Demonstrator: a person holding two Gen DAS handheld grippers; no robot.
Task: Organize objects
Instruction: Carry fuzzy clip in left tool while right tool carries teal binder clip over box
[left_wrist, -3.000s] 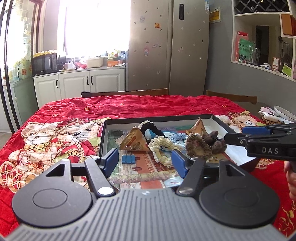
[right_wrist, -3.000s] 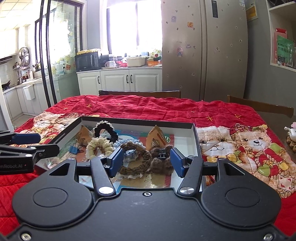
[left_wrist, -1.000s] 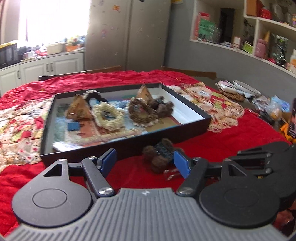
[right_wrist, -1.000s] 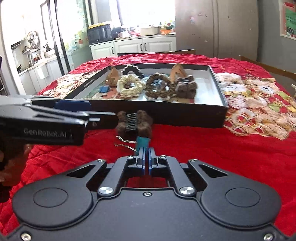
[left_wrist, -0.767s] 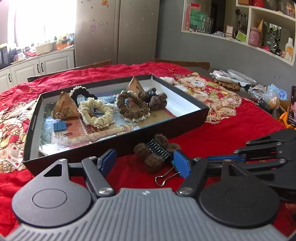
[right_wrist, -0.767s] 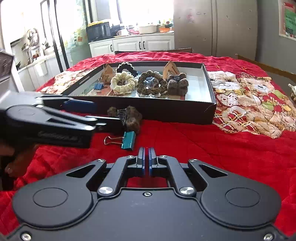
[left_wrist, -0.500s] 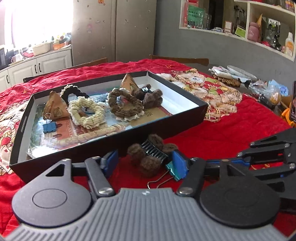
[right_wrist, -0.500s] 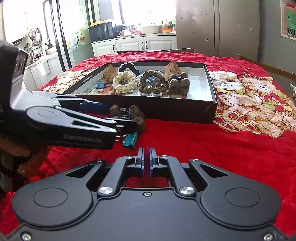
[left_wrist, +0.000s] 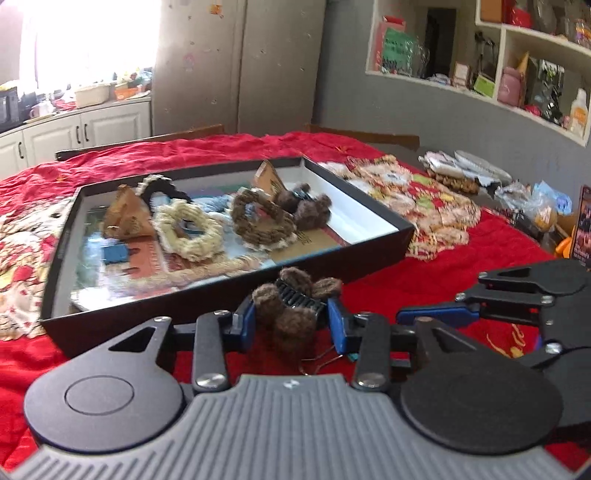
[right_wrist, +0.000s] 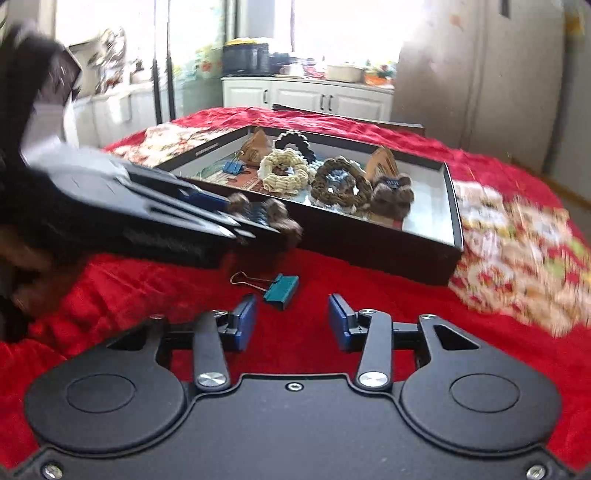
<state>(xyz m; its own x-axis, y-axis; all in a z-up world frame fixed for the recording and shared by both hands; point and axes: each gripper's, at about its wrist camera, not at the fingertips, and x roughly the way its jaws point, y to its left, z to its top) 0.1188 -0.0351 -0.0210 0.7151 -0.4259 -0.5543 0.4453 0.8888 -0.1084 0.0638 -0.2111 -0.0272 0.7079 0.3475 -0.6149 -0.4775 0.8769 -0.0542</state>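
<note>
Left wrist view: the left gripper (left_wrist: 291, 325), jaws just closing, brackets the furry brown hair claw (left_wrist: 291, 306) at frame centre, pads seemingly pressing its fluff. It looks light, soft outside, stiff at the comb; grip across the plush. The right gripper (right_wrist: 291, 321), just opening, holds nothing; the teal binder clip (right_wrist: 282, 290) lies ahead. The black tray (right_wrist: 369, 243) wall blocks beyond

Fridge (left_wrist: 236, 62), white cabinets (right_wrist: 306, 96), wall shelves (left_wrist: 517, 70) w/ clutter.
</note>
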